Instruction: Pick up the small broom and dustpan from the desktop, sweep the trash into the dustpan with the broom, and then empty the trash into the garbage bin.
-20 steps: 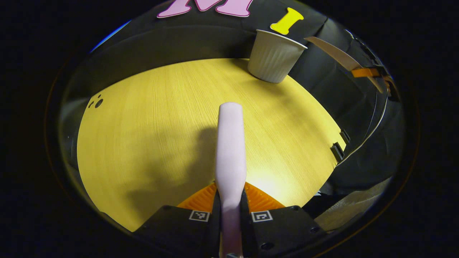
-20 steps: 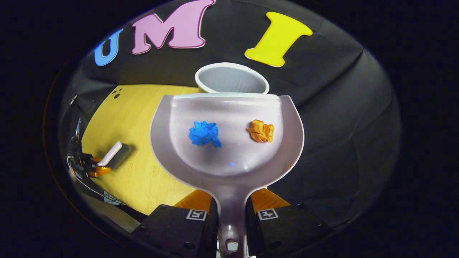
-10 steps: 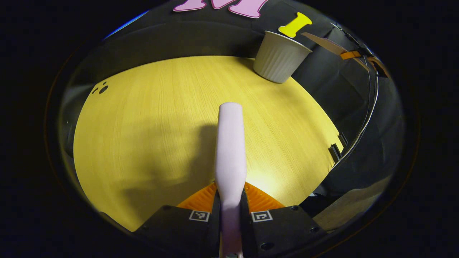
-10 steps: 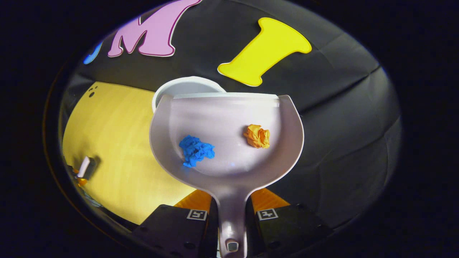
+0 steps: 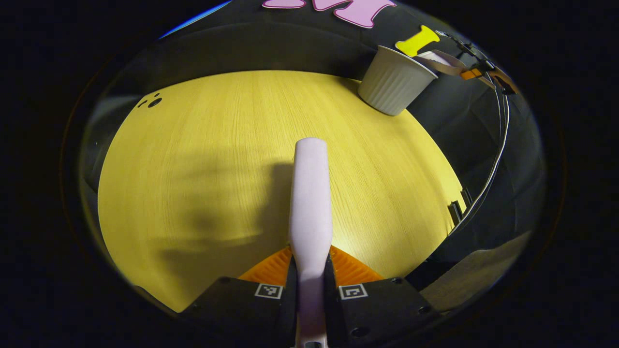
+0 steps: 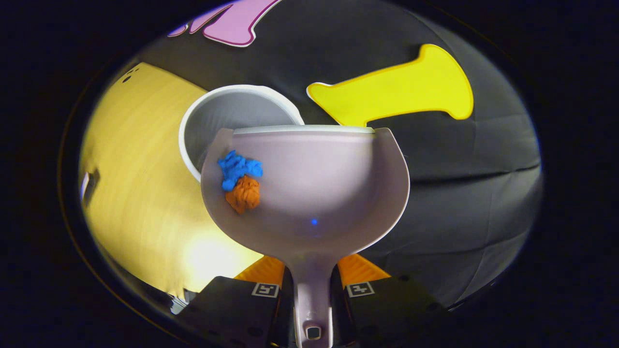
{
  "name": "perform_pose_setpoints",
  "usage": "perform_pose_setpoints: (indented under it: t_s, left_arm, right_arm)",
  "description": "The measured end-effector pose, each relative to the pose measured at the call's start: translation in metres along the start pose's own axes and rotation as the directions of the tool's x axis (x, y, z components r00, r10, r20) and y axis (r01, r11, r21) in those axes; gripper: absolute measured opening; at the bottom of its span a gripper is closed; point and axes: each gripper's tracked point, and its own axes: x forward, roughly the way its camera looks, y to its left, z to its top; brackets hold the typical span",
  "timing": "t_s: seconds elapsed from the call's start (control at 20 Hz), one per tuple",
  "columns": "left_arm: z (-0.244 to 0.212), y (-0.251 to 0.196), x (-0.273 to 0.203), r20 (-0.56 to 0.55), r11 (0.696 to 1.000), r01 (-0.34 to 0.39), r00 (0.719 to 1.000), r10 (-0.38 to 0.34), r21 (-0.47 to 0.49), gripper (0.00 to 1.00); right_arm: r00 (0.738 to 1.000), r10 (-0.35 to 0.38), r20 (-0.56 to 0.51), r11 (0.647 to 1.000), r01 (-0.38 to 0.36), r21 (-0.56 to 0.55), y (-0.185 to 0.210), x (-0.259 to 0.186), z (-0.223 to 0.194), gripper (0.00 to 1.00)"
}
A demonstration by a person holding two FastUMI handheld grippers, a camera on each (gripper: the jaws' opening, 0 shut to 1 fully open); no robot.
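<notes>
In the left gripper view, the pale broom handle (image 5: pixel 310 203) is clamped between the two fingers of the left gripper (image 5: pixel 310 270) and is pointed forward over the yellow wooden desktop (image 5: pixel 203 159). A dark shadow is cast on the wood just left of the handle. The white ribbed garbage bin (image 5: pixel 395 79) is seen at the desktop's far right edge. The dustpan (image 5: pixel 442 62) is held over the bin's rim by the right gripper (image 5: pixel 478 72).

Left gripper (image 5: pixel 310 270) clamped tight on the broom handle (image 5: pixel 310 203), both fingers pressing it from either side, held low and angled down over the table (image 5: pixel 203 159). Right gripper (image 6: pixel 313 285) squeezed on the dustpan handle (image 6: pixel 312 290), rolled hard sideways so the pan tips toward the bin (image 6: pixel 227 116).
</notes>
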Motion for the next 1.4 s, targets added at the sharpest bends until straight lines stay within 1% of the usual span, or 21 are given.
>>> perform_pose_setpoints:
  t_s: [0.05,0.2,0.25,0.3,0.35,0.45,0.5,0.55,0.6,0.7,0.8,0.85,1.05,1.15,1.2,1.25,1.4]
  left_arm:
    - [0.000,0.000,0.000,0.000,1.000,-0.003,1.000,0.003,-0.003,0.28]
    - [-0.001,0.001,0.000,0.003,1.000,-0.016,1.000,0.016,-0.010,0.28]
    - [-0.001,0.001,0.000,0.003,1.000,-0.018,1.000,0.018,-0.012,0.29]
    - [-0.001,0.001,0.000,0.003,1.000,-0.020,1.000,0.020,-0.014,0.28]
    - [0.000,0.001,0.000,0.003,1.000,-0.022,1.000,0.022,-0.016,0.28]
    - [-0.001,0.001,0.000,0.003,0.999,-0.024,1.000,0.024,-0.030,0.28]
    - [-0.001,0.000,0.001,0.002,0.999,-0.023,1.000,0.023,-0.037,0.28]
    - [-0.001,0.000,0.000,0.000,0.999,-0.023,1.000,0.023,-0.041,0.28]
    - [-0.001,0.001,0.000,-0.002,0.999,-0.023,1.000,0.023,-0.042,0.29]
    - [-0.001,0.000,0.001,-0.006,0.999,-0.024,1.000,0.023,-0.041,0.28]
    - [-0.001,0.001,0.002,-0.008,0.999,-0.026,1.000,0.026,-0.037,0.28]
    - [-0.001,0.001,0.002,-0.009,0.999,-0.029,1.000,0.029,-0.038,0.28]
    - [0.002,0.000,0.001,-0.004,0.999,-0.032,0.999,0.032,-0.044,0.28]
    - [0.003,0.001,0.001,-0.002,0.999,-0.031,1.000,0.031,-0.044,0.28]
    - [0.002,0.001,0.001,-0.003,0.998,-0.037,0.999,0.037,-0.042,0.28]
    - [0.003,0.002,0.000,-0.004,0.999,-0.040,0.999,0.039,-0.038,0.28]
    - [0.002,0.003,-0.003,-0.005,0.999,-0.047,0.999,0.047,-0.025,0.28]
  right_arm:
    - [1.000,0.012,-0.020,1.000,-0.012,-0.029,0.000,-0.002,0.002,0.36]
    - [0.997,0.038,-0.074,0.992,-0.047,-0.119,-0.006,-0.001,0.006,0.36]
    - [0.994,0.044,-0.105,0.987,-0.059,-0.148,-0.009,-0.006,0.010,0.36]
    - [0.989,0.059,-0.133,0.982,-0.081,-0.170,-0.007,0.006,0.007,0.31]
    - [0.985,0.066,-0.160,0.978,-0.096,-0.186,-0.006,0.007,0.009,0.35]
    - [0.980,0.082,-0.179,0.973,-0.117,-0.198,-0.002,0.014,0.015,0.35]
    - [0.979,0.085,-0.188,0.971,-0.124,-0.206,0.000,0.015,0.014,0.38]
    - [0.978,0.085,-0.192,0.968,-0.127,-0.214,0.000,0.018,0.014,0.31]
    - [0.978,0.083,-0.191,0.967,-0.126,-0.222,0.001,0.020,0.018,0.35]
    - [0.976,0.080,-0.203,0.961,-0.129,-0.245,0.000,0.023,0.021,0.35]
    - [0.978,0.067,-0.198,0.946,-0.125,-0.299,-0.002,0.022,0.027,0.35]
    - [0.977,0.066,-0.202,0.943,-0.127,-0.308,-0.002,0.023,0.030,0.35]
    - [0.978,0.068,-0.198,0.945,-0.127,-0.302,-0.003,0.031,0.030,0.35]
    - [0.980,0.072,-0.188,0.952,-0.124,-0.280,-0.007,0.032,0.025,0.35]
    - [0.981,0.077,-0.178,0.958,-0.122,-0.258,-0.008,0.031,0.021,0.31]
    - [0.983,0.084,-0.161,0.966,-0.120,-0.227,-0.010,0.030,0.019,0.35]
    - [0.987,0.139,-0.080,0.985,-0.147,-0.095,-0.009,0.024,0.013,0.35]
